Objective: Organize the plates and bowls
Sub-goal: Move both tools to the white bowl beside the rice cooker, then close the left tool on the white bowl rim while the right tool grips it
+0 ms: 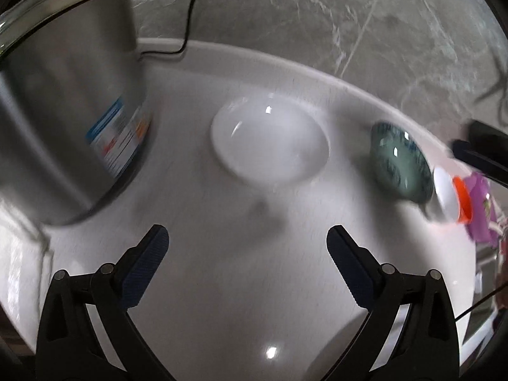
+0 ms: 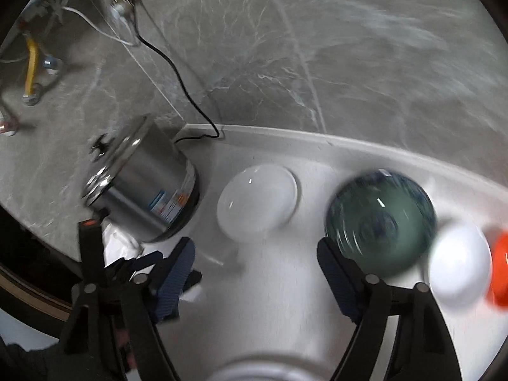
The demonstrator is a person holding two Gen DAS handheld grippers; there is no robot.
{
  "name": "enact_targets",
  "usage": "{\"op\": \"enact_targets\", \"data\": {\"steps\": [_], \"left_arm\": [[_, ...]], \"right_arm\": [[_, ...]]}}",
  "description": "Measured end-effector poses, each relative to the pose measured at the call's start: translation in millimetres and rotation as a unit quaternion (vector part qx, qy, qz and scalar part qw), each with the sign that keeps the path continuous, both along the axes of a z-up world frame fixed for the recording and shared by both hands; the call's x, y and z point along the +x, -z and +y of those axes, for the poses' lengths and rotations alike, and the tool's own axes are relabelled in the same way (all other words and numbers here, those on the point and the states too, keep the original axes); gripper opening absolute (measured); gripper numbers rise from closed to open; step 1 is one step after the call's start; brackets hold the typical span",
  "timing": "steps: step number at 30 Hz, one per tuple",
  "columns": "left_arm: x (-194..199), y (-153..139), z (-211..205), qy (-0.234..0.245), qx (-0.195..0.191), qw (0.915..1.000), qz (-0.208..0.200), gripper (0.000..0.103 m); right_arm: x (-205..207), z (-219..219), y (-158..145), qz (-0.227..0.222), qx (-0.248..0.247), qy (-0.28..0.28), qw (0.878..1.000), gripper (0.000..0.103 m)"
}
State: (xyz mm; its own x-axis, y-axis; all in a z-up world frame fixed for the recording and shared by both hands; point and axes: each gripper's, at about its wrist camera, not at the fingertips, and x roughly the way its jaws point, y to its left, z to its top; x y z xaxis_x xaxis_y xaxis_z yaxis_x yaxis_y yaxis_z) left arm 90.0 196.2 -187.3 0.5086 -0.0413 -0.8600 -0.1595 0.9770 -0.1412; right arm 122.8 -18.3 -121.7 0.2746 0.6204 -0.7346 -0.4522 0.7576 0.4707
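Note:
A white plate [image 1: 270, 139] lies on the white counter [image 1: 222, 270], ahead of my open, empty left gripper [image 1: 247, 238]. A green bowl [image 1: 401, 158] stands to its right, with a small white bowl [image 1: 444, 190] beyond it. In the right wrist view the white plate [image 2: 257, 201] is ahead, and the green bowl [image 2: 381, 219] sits just past the right finger of my open, empty right gripper [image 2: 255, 250]. The small white bowl [image 2: 458, 263] is at far right. Another white dish rim [image 2: 254, 370] shows at the bottom edge.
A steel pot with a glass lid [image 1: 70, 111] stands at the left, also in the right wrist view [image 2: 143, 184]. An orange-capped item [image 2: 500, 273] and a purple package [image 1: 479, 212] lie at the right. A black cable [image 2: 177, 73] runs down the marble wall.

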Motion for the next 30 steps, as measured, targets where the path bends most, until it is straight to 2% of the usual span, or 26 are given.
{"op": "enact_targets", "data": {"steps": [2, 3, 5, 10, 12, 15, 18, 23, 30], "left_arm": [[22.8, 4.5, 4.9, -0.009, 0.010, 0.9999, -0.002, 0.100], [32.3, 6.5, 5.1, -0.013, 0.007, 0.9999, 0.000, 0.100], [50.7, 9.3, 16.6, -0.022, 0.003, 0.9997, -0.002, 0.094], [91.9, 23.5, 37.4, -0.037, 0.003, 0.9992, 0.016, 0.081], [103.8, 30.6, 36.6, -0.034, 0.004, 0.9991, 0.024, 0.081], [106.0, 38.8, 36.3, -0.030, 0.006, 0.9990, 0.033, 0.081], [113.5, 49.8, 36.4, -0.029, -0.001, 0.9987, 0.042, 0.075], [117.3, 58.2, 37.3, -0.028, -0.007, 0.9985, 0.047, 0.062], [128.4, 69.3, 40.6, -0.025, -0.016, 0.9982, 0.052, 0.043]], "right_arm": [[27.2, 18.1, 13.9, 0.025, -0.007, -0.004, 1.000, 0.068], [40.8, 24.9, 21.7, 0.040, -0.014, 0.003, 0.999, 0.067], [61.3, 33.9, 36.8, 0.067, -0.025, 0.017, 0.997, 0.063], [92.2, 64.7, 67.6, 0.098, -0.055, 0.008, 0.994, 0.063], [95.9, 72.5, 76.5, 0.098, -0.073, 0.005, 0.993, 0.063], [103.1, 81.2, 91.9, 0.109, -0.093, 0.004, 0.990, 0.063], [112.1, 87.5, 101.2, 0.115, -0.109, 0.002, 0.987, 0.063], [117.6, 98.3, 115.0, 0.123, -0.140, 0.000, 0.983, 0.061], [122.9, 108.6, 131.5, 0.138, -0.166, -0.005, 0.976, 0.052]]}}
